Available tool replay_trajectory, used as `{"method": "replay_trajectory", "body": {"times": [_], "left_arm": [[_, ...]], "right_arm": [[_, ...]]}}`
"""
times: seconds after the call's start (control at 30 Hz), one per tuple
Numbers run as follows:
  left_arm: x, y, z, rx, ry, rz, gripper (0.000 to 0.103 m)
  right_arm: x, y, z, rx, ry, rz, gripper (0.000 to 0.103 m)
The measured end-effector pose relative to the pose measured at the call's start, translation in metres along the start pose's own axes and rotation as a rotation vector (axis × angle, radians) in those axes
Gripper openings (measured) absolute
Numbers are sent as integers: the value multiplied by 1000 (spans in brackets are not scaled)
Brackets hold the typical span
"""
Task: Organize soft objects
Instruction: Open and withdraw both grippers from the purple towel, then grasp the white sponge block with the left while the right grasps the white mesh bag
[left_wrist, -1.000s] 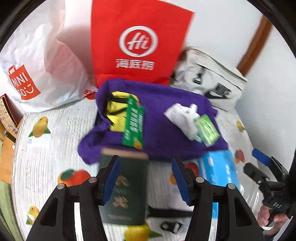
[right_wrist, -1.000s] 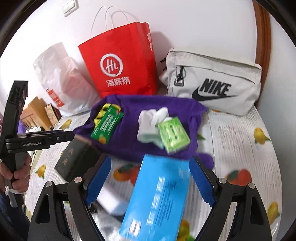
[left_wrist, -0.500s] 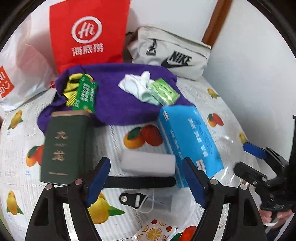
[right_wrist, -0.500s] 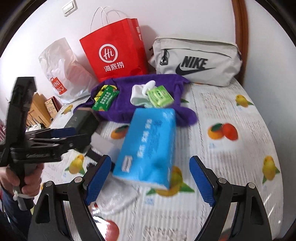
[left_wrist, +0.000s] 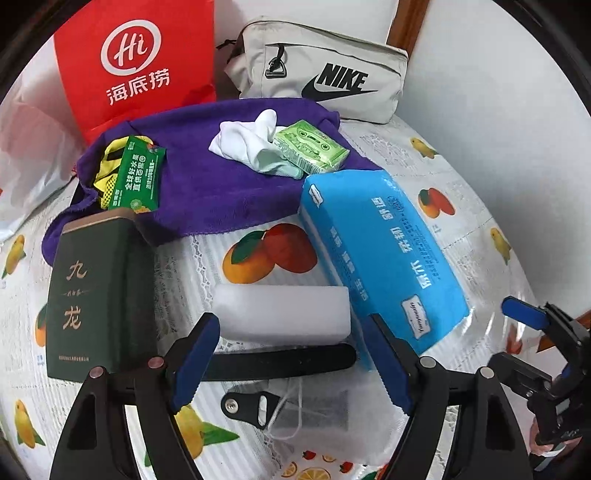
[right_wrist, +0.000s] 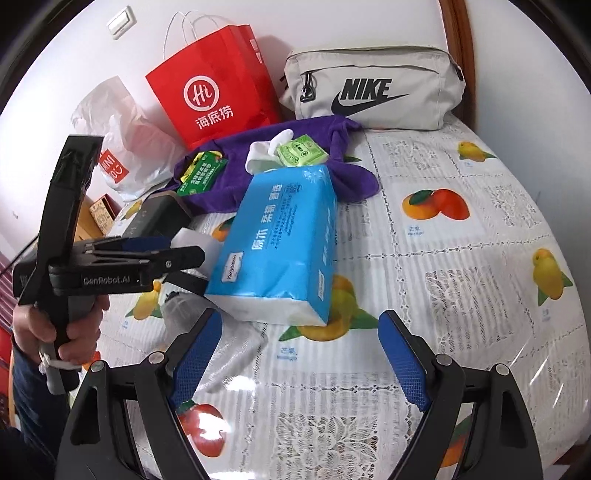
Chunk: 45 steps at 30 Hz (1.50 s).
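Off my left fingertip stands the dark green rectangular tin with gold characters (left_wrist: 99, 295), rigid and no part of the soft sorting. My left gripper (left_wrist: 291, 360) is opening, its jaws already wide with nothing between them; just ahead of the fingertips lies the white foam sponge block (left_wrist: 282, 312), light and squashy by the look of it, best pinched across its short sides, with a black strap (left_wrist: 280, 360) beneath it. Ahead and to the right of my fingers leans the blue plastic-wrapped pack of tissues (left_wrist: 384, 258), probably light and yielding but slick, so I would squeeze its narrow width mid-body. Farther ahead, the purple towel (left_wrist: 221, 192) carries white socks (left_wrist: 247, 144) and small green packets. My right gripper (right_wrist: 299, 354) is spread wide and empty, the tissue pack just ahead between its fingertips. Only the right view shows the hand (right_wrist: 61, 325) holding my left tool; only the left view shows the strap clearly.
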<state>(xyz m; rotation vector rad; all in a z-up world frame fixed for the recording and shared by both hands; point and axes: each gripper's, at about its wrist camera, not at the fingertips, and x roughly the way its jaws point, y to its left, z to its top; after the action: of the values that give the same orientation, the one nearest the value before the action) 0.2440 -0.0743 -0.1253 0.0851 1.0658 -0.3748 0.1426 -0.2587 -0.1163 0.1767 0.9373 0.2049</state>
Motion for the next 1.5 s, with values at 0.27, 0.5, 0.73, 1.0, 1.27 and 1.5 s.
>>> {"method": "replay_trajectory", "body": {"times": [0.27, 0.5, 0.73, 1.0, 1.27, 1.5], "left_arm": [[15, 1, 2, 0, 31, 41, 87], [14, 6, 3, -19, -10, 17, 84], [5, 9, 1, -23, -30, 0, 80], [-26, 17, -3, -50, -97, -18, 80], [-72, 17, -14, -61, -176, -12, 80], [-102, 26, -31, -85, -226, 27, 80]], "right_arm": [[1, 2, -1, -10, -4, 0, 86], [5, 3, -5, -15, 14, 2, 86], [2, 4, -6, -12, 13, 9, 86], [3, 18, -12, -42, 24, 30, 86], [25, 43, -27, -98, 58, 112, 86], [52, 66, -31, -141, 65, 147, 86]]}}
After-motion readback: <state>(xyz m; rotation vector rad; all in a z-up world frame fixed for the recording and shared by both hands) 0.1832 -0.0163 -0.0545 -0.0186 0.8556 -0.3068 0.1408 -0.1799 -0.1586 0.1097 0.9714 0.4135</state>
